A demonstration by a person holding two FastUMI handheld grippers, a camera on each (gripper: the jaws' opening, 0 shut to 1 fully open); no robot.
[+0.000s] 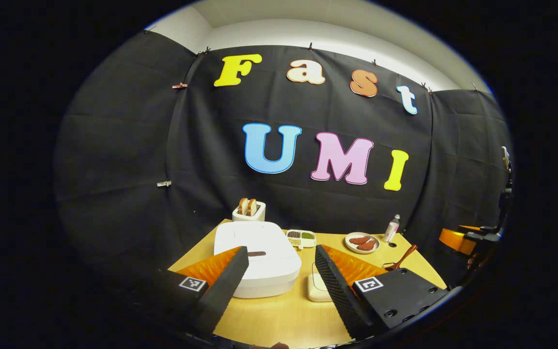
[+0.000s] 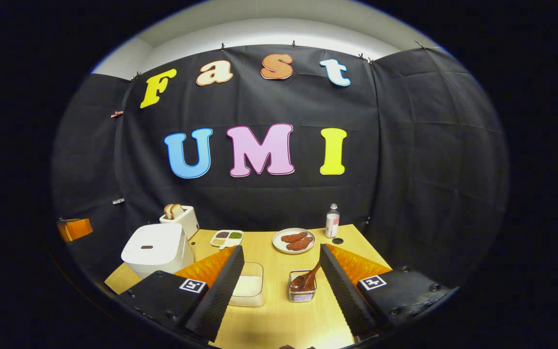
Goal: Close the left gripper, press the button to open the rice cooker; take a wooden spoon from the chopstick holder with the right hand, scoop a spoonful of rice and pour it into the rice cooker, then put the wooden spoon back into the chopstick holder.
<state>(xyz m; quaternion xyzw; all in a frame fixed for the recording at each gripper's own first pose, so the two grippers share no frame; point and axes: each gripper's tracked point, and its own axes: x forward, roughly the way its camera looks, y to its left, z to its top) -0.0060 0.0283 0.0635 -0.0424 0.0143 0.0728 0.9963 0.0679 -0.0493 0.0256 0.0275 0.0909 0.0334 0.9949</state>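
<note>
Both claws stood spread wide with nothing between their fingers. Left claw (image 1: 279, 278) hovered over the near edge of the pale wooden tabletop (image 1: 284, 315), facing the white, rounded-square rice cooker (image 1: 259, 259), whose lid was down with a small dark button at its front. Right claw (image 2: 281, 283) hung above the same tabletop, framing a clear plastic box of white rice (image 2: 247, 290) by its left finger and a small wire-mesh chopstick holder (image 2: 302, 291) near its right finger. A brown wooden spoon (image 2: 305, 280) leaned in that holder, bowl down. Farther back sat a divided dish of grains (image 2: 227, 237), a plate of reddish-brown food (image 2: 293, 241) and a small bottle (image 2: 332, 220).
</note>
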